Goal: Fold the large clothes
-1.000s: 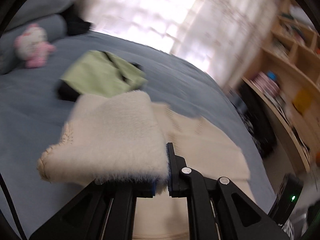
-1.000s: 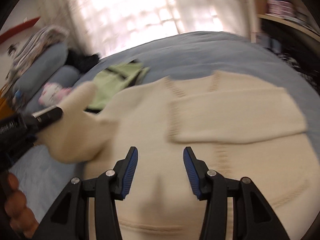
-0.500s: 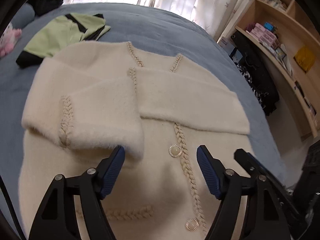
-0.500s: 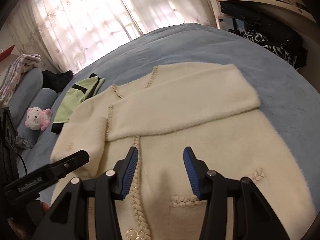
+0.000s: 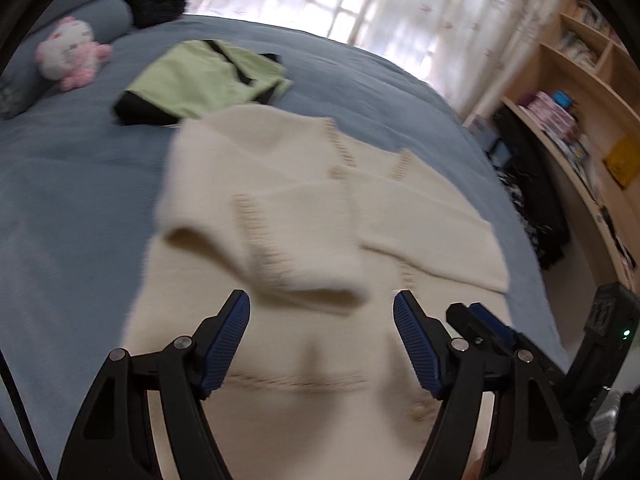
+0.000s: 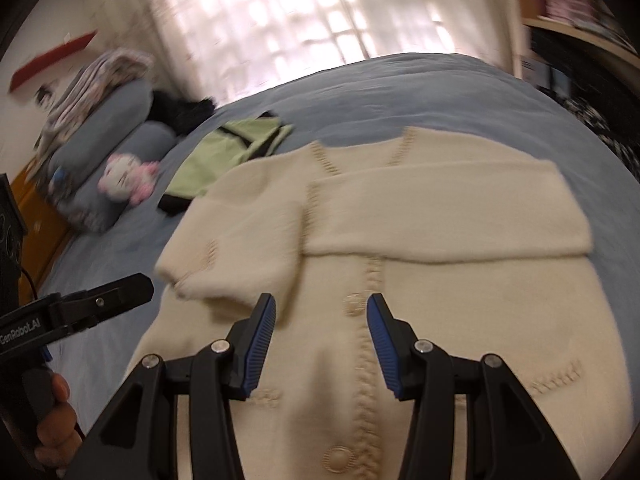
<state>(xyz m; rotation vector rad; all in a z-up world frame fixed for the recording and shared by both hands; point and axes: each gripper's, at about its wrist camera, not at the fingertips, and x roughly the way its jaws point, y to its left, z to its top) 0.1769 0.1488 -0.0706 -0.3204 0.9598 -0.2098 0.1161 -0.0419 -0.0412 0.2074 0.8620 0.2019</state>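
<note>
Both tongs stand wide and hold nothing: the left gripper [image 5: 322, 340] hangs over the lower half of the cream cardigan [image 5: 312, 264] with its ribbed blue pads [image 5: 224, 344] spread far apart, and the right gripper [image 6: 322, 346] hovers over the button band, its pads [image 6: 260, 346] parted somewhat less.

Largest is the blue bedspread [image 5: 80, 184], a soft, finely ribbed cover. On it the cardigan [image 6: 440, 280] lies flat, front up, fuzzy and thick, with both sleeves folded across the chest: the long one [image 6: 440, 216] runs toward 3 o'clock, the shorter one [image 6: 240, 252] ends in a cuff toward 9 o'clock. A braided trim [image 6: 370, 364] follows the neckline and placket, and round pale buttons [image 6: 338, 458] sit beside it.

Toward 11 o'clock, just beyond the cardigan's shoulder, lies a smooth light-green garment with black trim [image 5: 208, 80]. Farther out at 10 o'clock a pink-and-white plush toy [image 5: 70, 54] rests against grey-blue bolster pillows [image 6: 104, 128].
</note>
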